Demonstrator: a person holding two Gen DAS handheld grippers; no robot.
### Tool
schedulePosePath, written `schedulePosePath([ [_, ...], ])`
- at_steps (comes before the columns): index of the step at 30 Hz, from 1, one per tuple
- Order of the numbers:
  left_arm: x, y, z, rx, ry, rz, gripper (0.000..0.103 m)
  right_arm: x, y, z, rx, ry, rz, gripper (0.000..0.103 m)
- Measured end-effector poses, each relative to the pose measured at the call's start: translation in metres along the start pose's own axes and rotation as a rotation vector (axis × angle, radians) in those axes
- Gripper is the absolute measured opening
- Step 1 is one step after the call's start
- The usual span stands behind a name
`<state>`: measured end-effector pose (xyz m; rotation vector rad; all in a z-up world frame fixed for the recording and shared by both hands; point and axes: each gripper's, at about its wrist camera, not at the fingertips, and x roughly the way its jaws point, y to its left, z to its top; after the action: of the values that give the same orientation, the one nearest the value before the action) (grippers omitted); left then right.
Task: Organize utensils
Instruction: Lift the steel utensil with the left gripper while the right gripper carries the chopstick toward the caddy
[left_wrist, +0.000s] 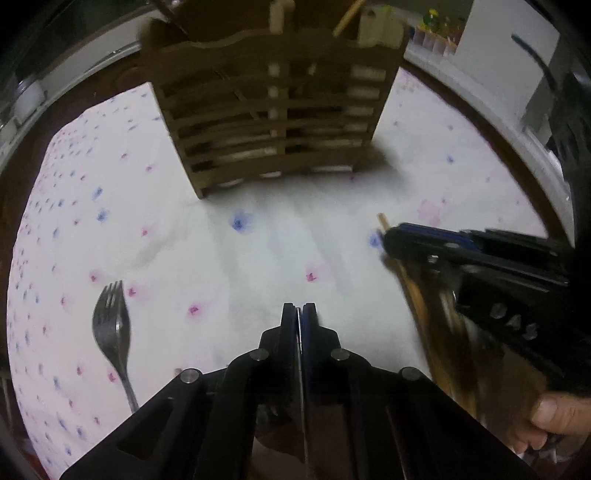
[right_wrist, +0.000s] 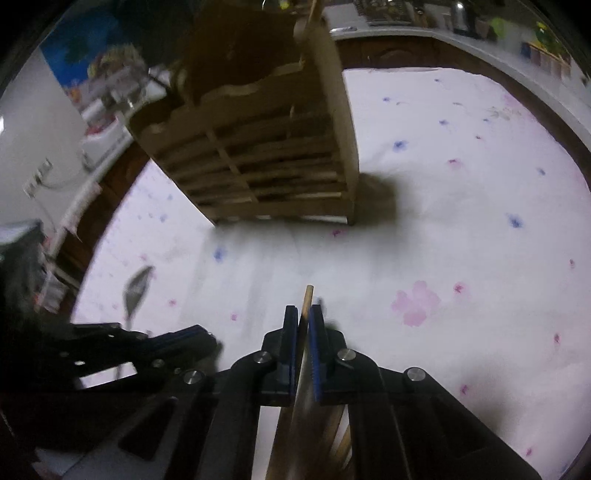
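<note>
Wooden utensil caddy (left_wrist: 273, 118): slatted, compartmented, upright at the far middle of the tabletop (left_wrist: 258, 251), which wears a white cloth with pink and blue flower prints. Pale wooden handles rise from its top; contents otherwise blurred.

Fork (left_wrist: 112, 332): metal, lying flat on the cloth at the near left, tines toward the caddy, well apart from it and touched by neither gripper.

Left gripper (left_wrist: 299, 314): low over the near cloth, jaws pressed together with nothing between them.

Right gripper (right_wrist: 303, 317): to the right of the left one, jaws narrowed onto a thin wooden chopstick (right_wrist: 307, 295), whose tip pokes out just ahead of the pads and points toward the caddy. More brown wooden sticks trail back under the gripper, blurred; their number cannot be told.

Thumb (left_wrist: 554, 413): at the right gripper's handle, lower right of the left wrist view.
</note>
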<state>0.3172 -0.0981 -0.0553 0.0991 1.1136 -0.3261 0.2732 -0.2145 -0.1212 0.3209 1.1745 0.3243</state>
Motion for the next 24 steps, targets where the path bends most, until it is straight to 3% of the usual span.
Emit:
schedulePosePath([
  [11, -0.103, 0.030, -0.021, -0.081, -0.161, -0.128, 0.002, -0.101, 0.015, -0.006, -0.012, -0.186, 0.085, 0.005],
  [24, -0.221, 0.053, -0.080, -0.107, -0.379, -0.135, 0.002, -0.166, 0.038, -0.025, -0.052, -0.309, 0.093, 0.005],
])
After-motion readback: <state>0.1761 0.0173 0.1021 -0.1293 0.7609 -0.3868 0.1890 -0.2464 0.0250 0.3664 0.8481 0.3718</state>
